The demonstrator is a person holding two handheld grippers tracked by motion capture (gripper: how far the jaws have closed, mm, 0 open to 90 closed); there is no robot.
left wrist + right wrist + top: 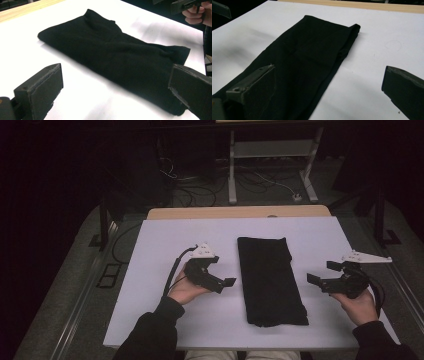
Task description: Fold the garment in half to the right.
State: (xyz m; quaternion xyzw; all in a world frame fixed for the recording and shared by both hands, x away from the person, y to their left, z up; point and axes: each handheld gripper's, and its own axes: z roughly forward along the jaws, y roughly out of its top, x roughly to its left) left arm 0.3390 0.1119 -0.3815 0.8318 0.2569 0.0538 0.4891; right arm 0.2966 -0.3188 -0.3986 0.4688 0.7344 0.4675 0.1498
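Observation:
A black cloth (270, 280), folded into a long strip, lies flat in the middle of the white table (165, 240). My left gripper (222, 271) hovers just left of the strip, jaws wide apart and pointing at it. My right gripper (324, 272) is held open to the right of the strip, a short gap away. In the left gripper view the cloth (112, 55) lies ahead of the open left gripper (115, 92), untouched. In the right gripper view the cloth (312, 57) runs away from the open right gripper (328, 87), passing under its left jaw.
A wooden table edge (240, 212) borders the white surface at the far side. Beyond it on the dark floor are cables (195, 190) and a white desk frame (270, 150). The other hand's gripper (185, 5) shows at the top right of the left gripper view.

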